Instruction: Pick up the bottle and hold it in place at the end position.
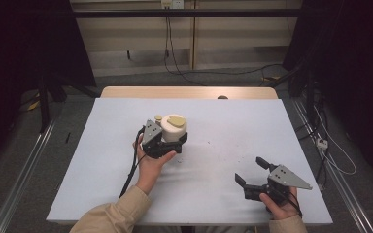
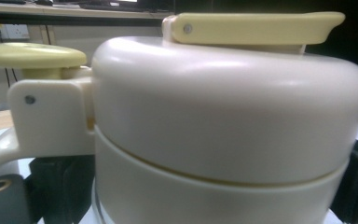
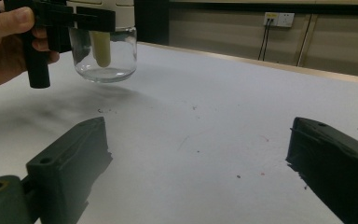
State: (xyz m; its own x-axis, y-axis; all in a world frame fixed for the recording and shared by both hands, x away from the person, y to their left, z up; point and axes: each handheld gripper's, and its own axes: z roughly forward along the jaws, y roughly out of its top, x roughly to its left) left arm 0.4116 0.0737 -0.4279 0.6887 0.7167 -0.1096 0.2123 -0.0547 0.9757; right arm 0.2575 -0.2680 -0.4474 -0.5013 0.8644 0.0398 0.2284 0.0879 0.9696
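Cream plastic and clear glass meet in the jar gripped by the left hand-held gripper near the middle of the white table. Seen from the high view, the gripper's black jaws clamp the jar's cream lid from either side, and a pale yellow flap lies flat on top of the lid beside a small yellow knob. The left gripper view looks straight onto the rounded lid, with the flap above it and the knob off to one side on a hinged bracket. From the right gripper view, the glass body hangs clear of the table with a shadow beneath it and a yellowish tube inside. The right hand-held gripper rests well apart, near the table's front right edge, its jaws spread wide with nothing between them.
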